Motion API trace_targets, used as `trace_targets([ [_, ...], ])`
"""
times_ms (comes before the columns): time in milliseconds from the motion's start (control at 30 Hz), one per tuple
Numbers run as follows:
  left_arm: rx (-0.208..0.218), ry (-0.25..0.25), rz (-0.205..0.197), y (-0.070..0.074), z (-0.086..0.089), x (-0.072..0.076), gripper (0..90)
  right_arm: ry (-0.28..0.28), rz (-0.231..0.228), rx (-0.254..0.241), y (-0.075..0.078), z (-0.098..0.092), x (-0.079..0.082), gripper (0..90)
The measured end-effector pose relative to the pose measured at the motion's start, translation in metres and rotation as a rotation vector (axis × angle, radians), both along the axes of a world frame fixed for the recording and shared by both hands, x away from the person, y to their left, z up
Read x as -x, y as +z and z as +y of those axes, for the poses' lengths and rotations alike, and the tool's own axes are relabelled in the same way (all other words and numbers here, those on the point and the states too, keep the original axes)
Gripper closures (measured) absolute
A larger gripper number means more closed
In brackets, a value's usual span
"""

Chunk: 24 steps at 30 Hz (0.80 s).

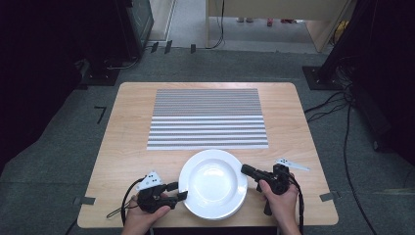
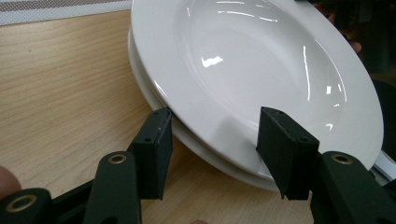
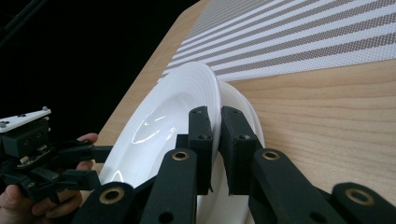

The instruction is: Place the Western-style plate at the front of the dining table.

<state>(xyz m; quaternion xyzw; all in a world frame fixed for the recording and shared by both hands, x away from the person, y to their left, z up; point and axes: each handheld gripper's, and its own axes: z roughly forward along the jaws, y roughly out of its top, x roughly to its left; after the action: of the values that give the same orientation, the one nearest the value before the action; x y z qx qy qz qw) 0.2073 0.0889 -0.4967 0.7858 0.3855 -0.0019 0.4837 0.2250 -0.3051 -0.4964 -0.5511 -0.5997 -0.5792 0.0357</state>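
Now R hand level at top plate rim

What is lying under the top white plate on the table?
Under the top plate lies a second white plate; its rim shows at the edge. The rest of it, and the table beneath, are covered, so a third plate cannot be ruled out.

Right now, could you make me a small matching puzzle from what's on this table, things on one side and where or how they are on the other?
Things:
1. top plate
2. striped mat
3. left gripper
4. right gripper

States:
A. jaws apart astride the plate rim
B. lies flat beyond the plates
C. stacked on another plate
D. jaws pinched on the rim

Pairs: 1-C, 2-B, 3-A, 4-D
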Motion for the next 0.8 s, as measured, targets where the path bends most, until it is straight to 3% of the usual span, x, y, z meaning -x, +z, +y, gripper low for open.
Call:
trace_targets([
  [233, -0.004, 0.002, -0.014, 0.000, -0.001, 0.001, 44.8, -0.010, -0.039, -0.004, -0.001, 0.003, 0.000, 84.3],
  [800, -0.005, 0.015, -0.046, 0.001, -0.002, 0.002, 45.8, -0.043, -0.018, -0.021, -0.011, 0.014, -0.008, 82.7],
])
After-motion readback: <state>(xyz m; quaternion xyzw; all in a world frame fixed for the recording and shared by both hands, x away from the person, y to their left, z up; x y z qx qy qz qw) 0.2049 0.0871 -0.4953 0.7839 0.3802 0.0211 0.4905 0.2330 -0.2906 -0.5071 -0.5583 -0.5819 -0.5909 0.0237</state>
